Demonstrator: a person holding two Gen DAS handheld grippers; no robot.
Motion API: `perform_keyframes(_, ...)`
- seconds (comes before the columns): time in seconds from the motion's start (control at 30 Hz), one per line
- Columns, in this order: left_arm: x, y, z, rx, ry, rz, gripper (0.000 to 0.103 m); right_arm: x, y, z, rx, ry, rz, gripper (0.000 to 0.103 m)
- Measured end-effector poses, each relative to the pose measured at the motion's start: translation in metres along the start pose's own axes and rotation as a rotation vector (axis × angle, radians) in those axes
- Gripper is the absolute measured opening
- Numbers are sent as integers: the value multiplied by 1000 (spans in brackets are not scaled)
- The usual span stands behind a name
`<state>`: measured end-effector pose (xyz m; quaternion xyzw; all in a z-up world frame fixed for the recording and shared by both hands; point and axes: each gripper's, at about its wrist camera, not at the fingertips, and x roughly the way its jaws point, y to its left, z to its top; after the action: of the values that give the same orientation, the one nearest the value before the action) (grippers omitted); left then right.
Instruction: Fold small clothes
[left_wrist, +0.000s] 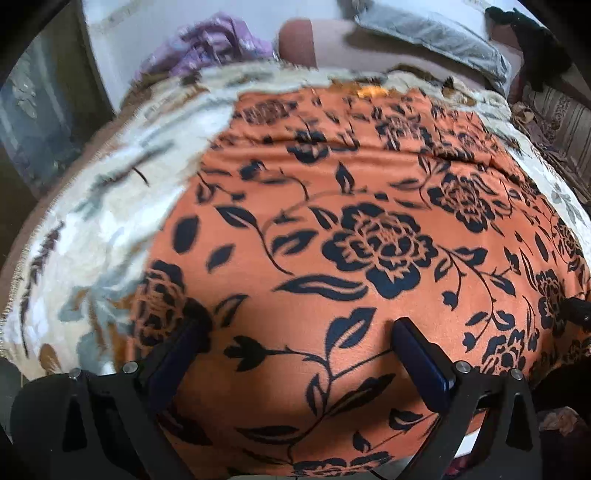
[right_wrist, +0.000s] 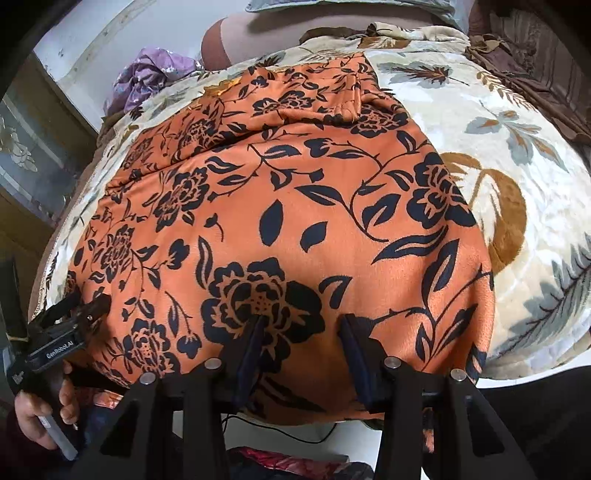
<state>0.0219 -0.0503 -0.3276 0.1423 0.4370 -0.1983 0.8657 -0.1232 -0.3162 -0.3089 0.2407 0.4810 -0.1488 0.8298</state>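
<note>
An orange garment with black flower print (left_wrist: 351, 229) lies spread flat on a cream floral blanket (left_wrist: 110, 206). It also shows in the right wrist view (right_wrist: 280, 206), with a folded-over part at its far end. My left gripper (left_wrist: 299, 332) is open and empty, its fingers just above the garment's near edge. My right gripper (right_wrist: 303, 325) is open and empty over the near edge too. The left gripper also shows at the left of the right wrist view (right_wrist: 74, 314), held in a hand near the garment's left corner.
A purple cloth (right_wrist: 147, 77) lies bunched at the far left of the blanket (right_wrist: 517, 155). A grey pillow (left_wrist: 436, 33) and brown bedding lie at the far end. A wooden cabinet (right_wrist: 33, 155) stands at the left. More clothes lie below the near edge (right_wrist: 288, 461).
</note>
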Motion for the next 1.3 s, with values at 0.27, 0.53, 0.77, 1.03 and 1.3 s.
perform_keyframes(0.27, 2, 15, 6, -62, -23, 43, 103, -6, 28, 9, -35, -83, 2, 48)
perform_keyframes(0.53, 8, 26, 5, -124, 1, 36, 103, 18, 34, -1, -73, -32, -36, 48)
perform_keyframes(0.77, 8, 26, 4, -117, 3, 44, 103, 20, 33, -5, -98, -55, -35, 49)
perform_keyframes(1.03, 7, 26, -2, -96, 0, 51, 103, 18, 30, -9, -99, -65, -12, 50)
perform_keyframes(1.3, 3, 29, -9, -80, 9, 49, 103, 16, 28, -9, -87, -60, 7, 50)
